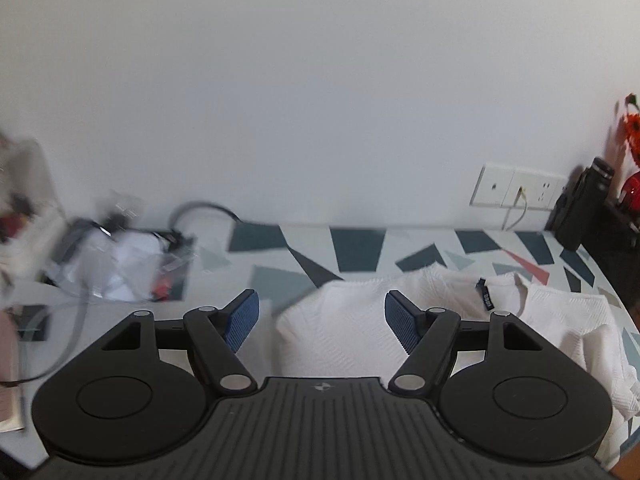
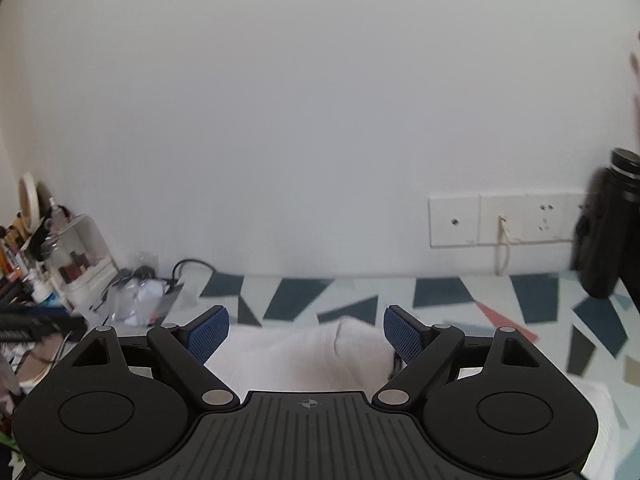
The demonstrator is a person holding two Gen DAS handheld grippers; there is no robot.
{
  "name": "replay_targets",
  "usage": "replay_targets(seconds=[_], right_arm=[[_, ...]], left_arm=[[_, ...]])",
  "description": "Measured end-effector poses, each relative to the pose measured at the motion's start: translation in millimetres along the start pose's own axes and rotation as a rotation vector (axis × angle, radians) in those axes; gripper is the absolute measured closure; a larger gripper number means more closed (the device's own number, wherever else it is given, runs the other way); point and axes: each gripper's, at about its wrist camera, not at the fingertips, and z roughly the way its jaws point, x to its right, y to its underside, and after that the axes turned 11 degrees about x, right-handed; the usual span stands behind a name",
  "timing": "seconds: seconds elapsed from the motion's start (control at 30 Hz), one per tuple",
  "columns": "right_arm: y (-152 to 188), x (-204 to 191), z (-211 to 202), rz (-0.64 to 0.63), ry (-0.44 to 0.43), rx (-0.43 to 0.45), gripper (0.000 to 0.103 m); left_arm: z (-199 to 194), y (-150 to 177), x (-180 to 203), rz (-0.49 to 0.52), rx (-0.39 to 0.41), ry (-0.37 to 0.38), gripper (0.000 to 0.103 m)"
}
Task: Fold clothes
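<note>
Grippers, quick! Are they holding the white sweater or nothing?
Left gripper: open, holding nothing; white sweater lies below.
Right gripper: open, holding nothing.

Pale tabletop with dark-teal and red geometric shapes point(image 1: 356, 248); crumpled white textured knit garment point(image 1: 340, 336), clear plastic bag clutter point(image 1: 116, 264), black bottle point(image 2: 612, 224) lying on it.

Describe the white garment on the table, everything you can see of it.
The white garment is a textured, knit-looking top, partly folded and lying on the patterned table. A small dark label stands up at its neckline, and loose cloth bunches towards the right edge. Neither open gripper touches it; both hang above it. From the right wrist view only a blurred white fold shows.
</note>
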Motion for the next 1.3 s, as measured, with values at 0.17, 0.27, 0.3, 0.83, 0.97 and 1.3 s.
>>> replay_targets(seconds=[0.17, 0.27, 0.3, 0.83, 0.97, 1.3], right_arm=[[-16, -4, 80, 0.08, 0.053, -0.015, 0.022], [0, 0, 127, 0.108, 0.104, -0.069, 0.022], [11, 2, 141, 0.109, 0.118, -0.102, 0.023], [122, 21, 241, 0.081, 0.109, -0.317, 0.036], [127, 21, 252, 0.092, 0.087, -0.324, 0.056], [116, 21, 239, 0.093, 0.071, -0.217, 0.1]], left_arm=[[86, 28, 5, 0.158, -0.139, 0.059, 0.032], [118, 44, -2, 0.201, -0.183, 0.082, 0.032], [128, 48, -6, 0.211, -0.196, 0.089, 0.032], [169, 59, -58, 0.103, -0.315, 0.205, 0.081], [175, 61, -59, 0.097, -0.328, 0.21, 0.081], [169, 10, -74, 0.128, -0.18, 0.267, 0.098]])
